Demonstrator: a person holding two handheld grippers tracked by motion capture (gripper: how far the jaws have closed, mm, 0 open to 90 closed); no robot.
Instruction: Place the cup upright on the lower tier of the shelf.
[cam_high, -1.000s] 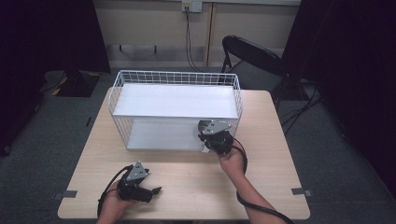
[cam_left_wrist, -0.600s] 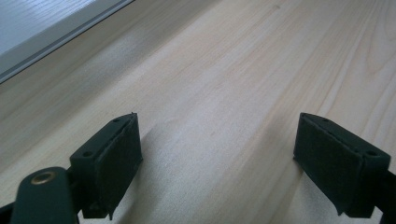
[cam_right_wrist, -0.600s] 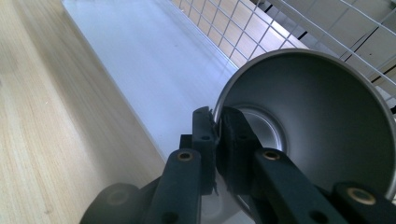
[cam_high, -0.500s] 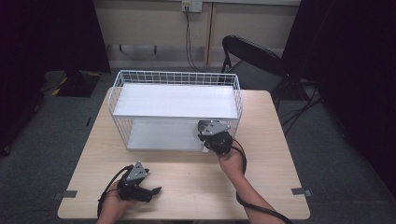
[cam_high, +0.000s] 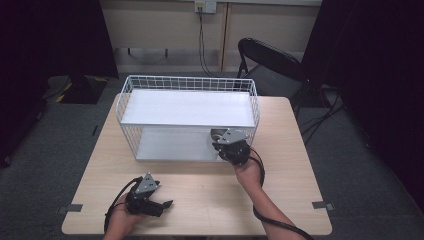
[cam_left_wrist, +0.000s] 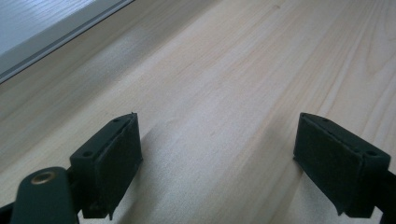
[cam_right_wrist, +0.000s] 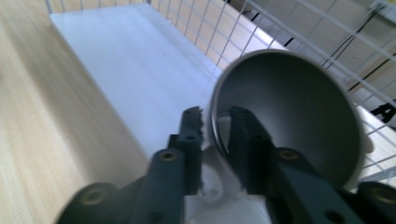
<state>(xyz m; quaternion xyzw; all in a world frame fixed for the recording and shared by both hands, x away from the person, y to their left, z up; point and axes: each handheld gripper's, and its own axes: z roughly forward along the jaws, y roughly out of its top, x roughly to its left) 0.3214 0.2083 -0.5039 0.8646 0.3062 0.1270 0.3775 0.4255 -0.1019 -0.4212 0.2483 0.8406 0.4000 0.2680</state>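
Right gripper view had the grey bowl (cam_right_wrist: 289, 116) tipped on edge on the rack's lower shelf (cam_right_wrist: 140, 70), mouth facing the camera; right gripper (cam_right_wrist: 215, 140) fingers just easing apart around its rim, left gripper (cam_left_wrist: 219, 163) fingers wide apart over the worktop (cam_left_wrist: 233, 70).

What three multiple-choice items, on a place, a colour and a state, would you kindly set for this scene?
1. Where is the grey bowl?
A. On the rack's top shelf
B. At the right end of the rack's lower shelf
C. On the chair

2. What colour is the wire rack?
A. White
B. Red
C. Black

3. How do the left gripper's jaws stand?
A. Shut on the bowl
B. Shut on a cable
C. Open, nothing between them

1 B: the grey bowl sits there, its rim between the jaws of the right gripper, which have just been opening.
2 A: the wire rack is white.
3 C: the left gripper shows bare table between its jaws.
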